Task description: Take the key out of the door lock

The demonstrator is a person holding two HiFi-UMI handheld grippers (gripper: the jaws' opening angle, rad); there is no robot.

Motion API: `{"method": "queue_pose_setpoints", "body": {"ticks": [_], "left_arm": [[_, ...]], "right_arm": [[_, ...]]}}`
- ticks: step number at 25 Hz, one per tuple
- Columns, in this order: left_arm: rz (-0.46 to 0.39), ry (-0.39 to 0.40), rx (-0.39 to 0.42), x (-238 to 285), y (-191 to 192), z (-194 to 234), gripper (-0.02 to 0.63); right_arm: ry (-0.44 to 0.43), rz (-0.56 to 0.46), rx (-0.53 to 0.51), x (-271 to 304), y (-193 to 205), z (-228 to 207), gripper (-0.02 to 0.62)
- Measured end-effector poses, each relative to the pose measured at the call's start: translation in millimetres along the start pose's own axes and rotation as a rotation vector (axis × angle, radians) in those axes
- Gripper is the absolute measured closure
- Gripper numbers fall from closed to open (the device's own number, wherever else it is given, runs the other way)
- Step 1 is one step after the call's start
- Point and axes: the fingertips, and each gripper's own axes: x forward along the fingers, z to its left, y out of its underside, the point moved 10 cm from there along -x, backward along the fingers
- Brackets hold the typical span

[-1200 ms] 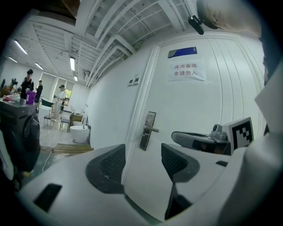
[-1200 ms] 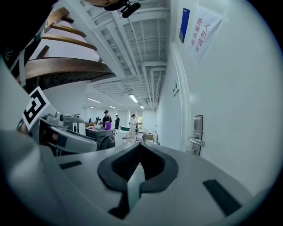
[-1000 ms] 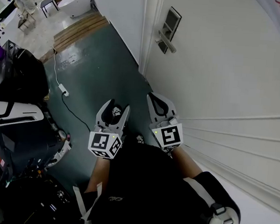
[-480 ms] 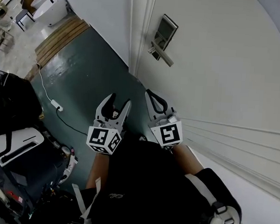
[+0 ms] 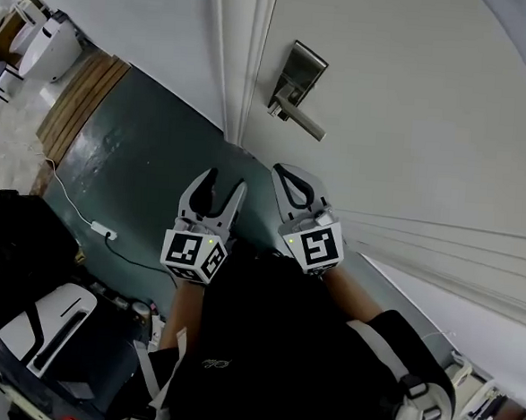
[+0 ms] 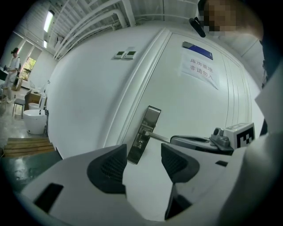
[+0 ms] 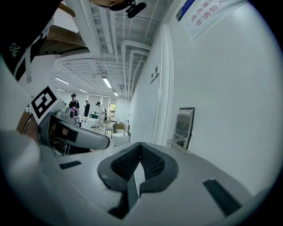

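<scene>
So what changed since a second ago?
The head view shifted: the door lock now sits lower in it, nearer both tongs. Nothing was grabbed or let go. The left tongs stay open and the right tongs stay shut, both empty.

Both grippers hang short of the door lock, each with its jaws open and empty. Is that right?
Only the left gripper is open. The right gripper view shows the right gripper shut, jaws together, empty. Both hang short of the door lock.

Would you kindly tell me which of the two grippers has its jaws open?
The left gripper: its jaws stand apart with nothing between them, whereas the right gripper has its jaws pressed together, empty.
</scene>
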Motion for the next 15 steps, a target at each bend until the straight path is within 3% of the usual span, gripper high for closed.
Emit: {"method": "queue_pose_setpoints", "body": {"ticks": [11,15], "left_arm": [[0.108,0.234,-0.066,47,-7,53,0.357],[0.145,0.283,-0.081,70,0,60,0.357]], "right_arm": [[0.179,0.068,0.057,33,0,10,0.588],[0.224,0.087,0.075,39,8,6,0.588]]}}
